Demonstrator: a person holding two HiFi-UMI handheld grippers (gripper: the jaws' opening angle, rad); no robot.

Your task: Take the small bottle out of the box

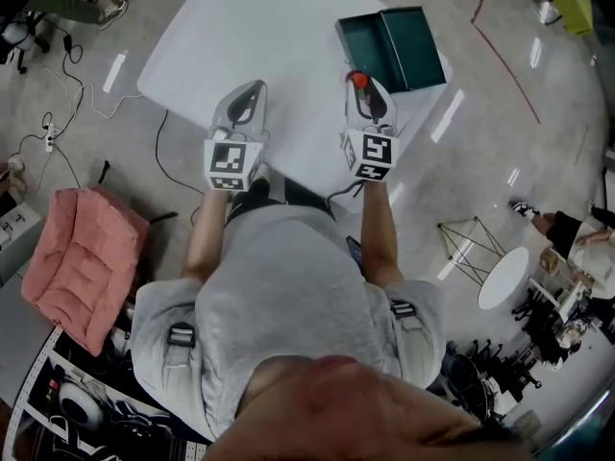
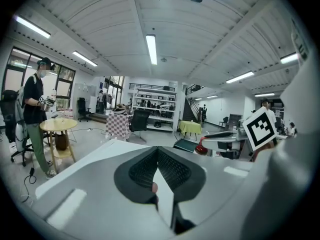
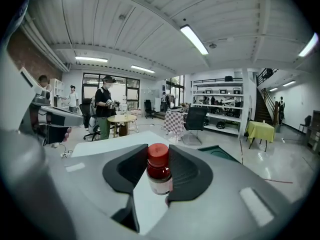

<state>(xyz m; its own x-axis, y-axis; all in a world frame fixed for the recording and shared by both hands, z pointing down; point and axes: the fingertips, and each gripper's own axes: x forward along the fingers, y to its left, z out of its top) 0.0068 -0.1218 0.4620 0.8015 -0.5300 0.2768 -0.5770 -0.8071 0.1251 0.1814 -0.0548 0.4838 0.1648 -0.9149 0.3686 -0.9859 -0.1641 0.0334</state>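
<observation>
Left hand-held gripper (image 1: 252, 92) is over the near edge of the white tabletop (image 1: 250, 36), jaws pressed together at the tips with nothing between them. Right hand-held gripper (image 1: 368, 86), beside it, is pinching the small bottle (image 3: 158, 170). The red-capped bottle is upright between the pads, up off the tabletop. A green box (image 1: 396, 48) lies open further right near the tabletop's far corner; the bottle is outside it.
</observation>
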